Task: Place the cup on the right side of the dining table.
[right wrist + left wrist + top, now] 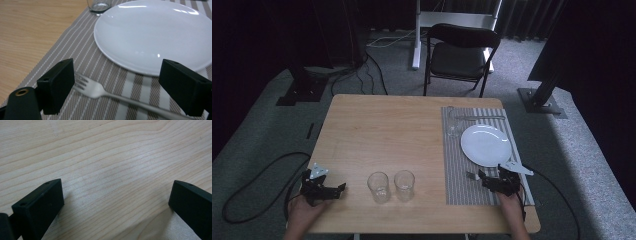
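My right gripper (482, 178) rests on the front end of a striped placemat (454, 165), jaws open. In the right gripper view a silver fork (92, 88) lies flat on the placemat (82, 50) between the open jaws of the right gripper (117, 77), tines toward the left jaw; neither jaw touches it. Just beyond sits a white plate (155, 32), empty, also seen as the plate (486, 145) from above. My left gripper (338, 190) lies at the table's front left corner. Its jaws (116, 195) stand open over bare wood.
Two empty clear glasses (378, 186) (404, 185) stand side by side near the front middle of the wooden table (382, 130). A third glass (453, 125) and a long metal utensil (477, 117) sit at the placemat's far end. A black chair (462, 52) stands behind the table.
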`<action>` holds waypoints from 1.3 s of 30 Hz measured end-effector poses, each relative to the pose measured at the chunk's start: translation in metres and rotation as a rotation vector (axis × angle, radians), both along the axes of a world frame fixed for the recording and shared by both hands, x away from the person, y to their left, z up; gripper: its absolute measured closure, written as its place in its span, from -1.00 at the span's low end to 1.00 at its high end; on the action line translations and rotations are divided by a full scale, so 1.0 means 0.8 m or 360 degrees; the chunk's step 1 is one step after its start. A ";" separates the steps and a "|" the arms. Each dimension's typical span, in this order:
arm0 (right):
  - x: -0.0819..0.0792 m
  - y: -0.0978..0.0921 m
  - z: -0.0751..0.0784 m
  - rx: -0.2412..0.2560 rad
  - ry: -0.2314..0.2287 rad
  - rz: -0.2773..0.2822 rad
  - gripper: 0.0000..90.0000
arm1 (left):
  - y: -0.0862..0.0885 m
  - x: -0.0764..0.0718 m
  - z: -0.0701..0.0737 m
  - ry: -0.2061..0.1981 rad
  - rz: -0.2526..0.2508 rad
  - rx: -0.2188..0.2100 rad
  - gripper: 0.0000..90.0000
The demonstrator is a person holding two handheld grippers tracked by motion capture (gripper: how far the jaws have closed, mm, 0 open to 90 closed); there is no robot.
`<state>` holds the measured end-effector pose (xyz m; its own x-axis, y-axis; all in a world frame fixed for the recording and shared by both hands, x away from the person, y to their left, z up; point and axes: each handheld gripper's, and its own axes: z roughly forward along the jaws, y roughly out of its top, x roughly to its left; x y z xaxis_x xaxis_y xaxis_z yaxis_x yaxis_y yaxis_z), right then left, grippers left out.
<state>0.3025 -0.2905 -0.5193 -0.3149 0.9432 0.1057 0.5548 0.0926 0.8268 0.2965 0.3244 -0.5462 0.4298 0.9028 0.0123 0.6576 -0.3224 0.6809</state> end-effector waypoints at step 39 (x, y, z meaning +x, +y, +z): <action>-0.073 -0.082 -0.037 -0.0040 0.0131 -0.0165 -0.71 | 0.000 0.000 0.000 0.0000 0.0000 0.0000 -1.00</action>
